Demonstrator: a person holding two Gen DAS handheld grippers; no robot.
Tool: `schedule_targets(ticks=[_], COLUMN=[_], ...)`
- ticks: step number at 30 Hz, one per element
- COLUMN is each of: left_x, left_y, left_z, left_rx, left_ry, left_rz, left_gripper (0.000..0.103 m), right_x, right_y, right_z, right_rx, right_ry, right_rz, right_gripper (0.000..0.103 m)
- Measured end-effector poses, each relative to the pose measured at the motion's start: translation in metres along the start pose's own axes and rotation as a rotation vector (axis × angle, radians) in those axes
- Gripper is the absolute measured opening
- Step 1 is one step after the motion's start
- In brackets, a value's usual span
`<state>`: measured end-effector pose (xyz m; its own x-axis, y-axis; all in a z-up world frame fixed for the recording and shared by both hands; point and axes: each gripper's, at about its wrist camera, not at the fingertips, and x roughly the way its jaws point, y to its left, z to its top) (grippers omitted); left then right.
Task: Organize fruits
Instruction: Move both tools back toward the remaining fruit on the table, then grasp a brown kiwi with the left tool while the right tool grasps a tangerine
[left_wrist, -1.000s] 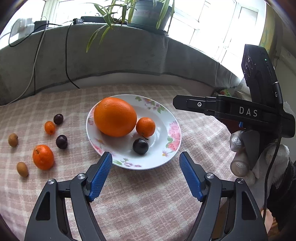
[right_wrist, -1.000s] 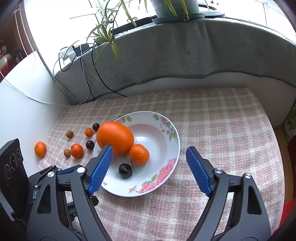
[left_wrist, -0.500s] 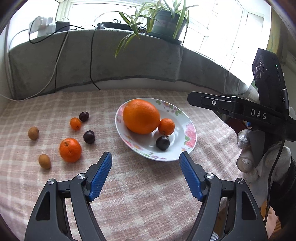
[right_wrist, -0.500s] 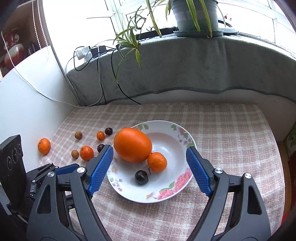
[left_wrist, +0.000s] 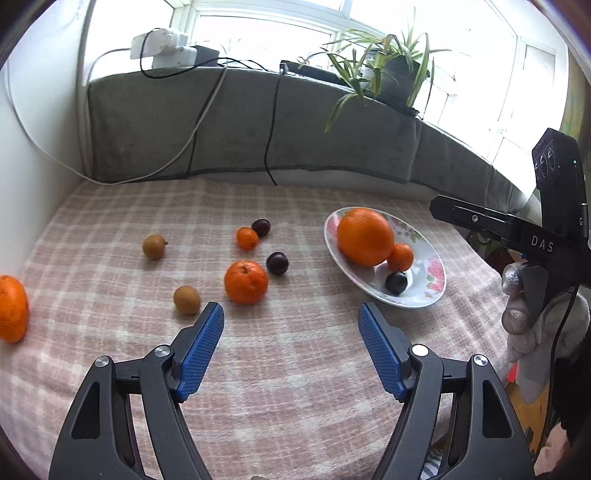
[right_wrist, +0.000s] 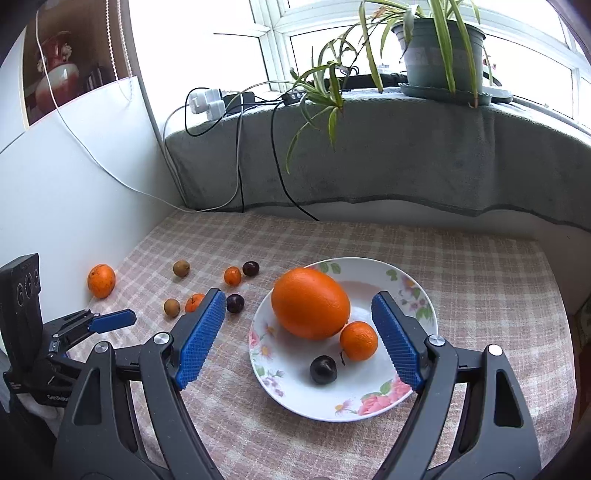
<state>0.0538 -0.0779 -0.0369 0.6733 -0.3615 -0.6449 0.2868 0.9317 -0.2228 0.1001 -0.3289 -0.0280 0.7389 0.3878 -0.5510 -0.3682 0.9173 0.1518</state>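
A floral white plate (left_wrist: 428, 295) (right_wrist: 413, 291) holds a large orange (left_wrist: 365, 236) (right_wrist: 310, 302), a small mandarin (left_wrist: 400, 257) (right_wrist: 358, 340) and a dark plum (left_wrist: 396, 283) (right_wrist: 323, 369). Loose on the checked cloth lie a mandarin (left_wrist: 246, 281), a tiny orange (left_wrist: 247, 238), two plums (left_wrist: 277, 263) (left_wrist: 260, 227), two brown fruits (left_wrist: 187, 300) (left_wrist: 153, 246) and an orange at far left (left_wrist: 13, 308) (right_wrist: 101, 280). My left gripper (left_wrist: 290, 349) is open, empty, just short of the loose fruit. My right gripper (right_wrist: 297, 339) is open, empty, above the plate.
A white wall (right_wrist: 74, 177) borders the table's left side. A grey-covered sill (right_wrist: 406, 162) runs along the back with cables (left_wrist: 271, 122), a power strip (left_wrist: 164, 50) and a potted plant (right_wrist: 439, 48). The right-hand gripper's body (left_wrist: 535, 236) hangs beside the plate.
The left gripper has swung left from the plate toward the loose fruit. The right gripper's view has shifted so the plate sits between its fingers. Both stayed open.
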Motion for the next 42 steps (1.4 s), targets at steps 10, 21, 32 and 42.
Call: schedule_targets(ticks=[10,21,32,42], left_x=[-0.004,0.008,0.030,0.050], left_y=[0.042,0.062,0.077,0.079], left_z=[-0.002,-0.004,0.000,0.002], left_rx=[-0.049,-0.049,-0.025,0.036], left_ry=[0.000,0.024,0.069,0.120], left_rz=[0.053,0.068,0.064,0.067], left_gripper=[0.075,0.069,0.049,0.041], right_x=[0.024,0.064,0.127,0.188], right_y=[0.037,0.073,0.075,0.070], right_z=[0.007,0.014,0.031,0.035], right_rx=[-0.109,-0.244,-0.120,0.104], right_ry=[0.072,0.164,0.349,0.515], right_rz=[0.059,0.089,0.165,0.198], right_gripper=[0.084,0.067,0.052,0.050])
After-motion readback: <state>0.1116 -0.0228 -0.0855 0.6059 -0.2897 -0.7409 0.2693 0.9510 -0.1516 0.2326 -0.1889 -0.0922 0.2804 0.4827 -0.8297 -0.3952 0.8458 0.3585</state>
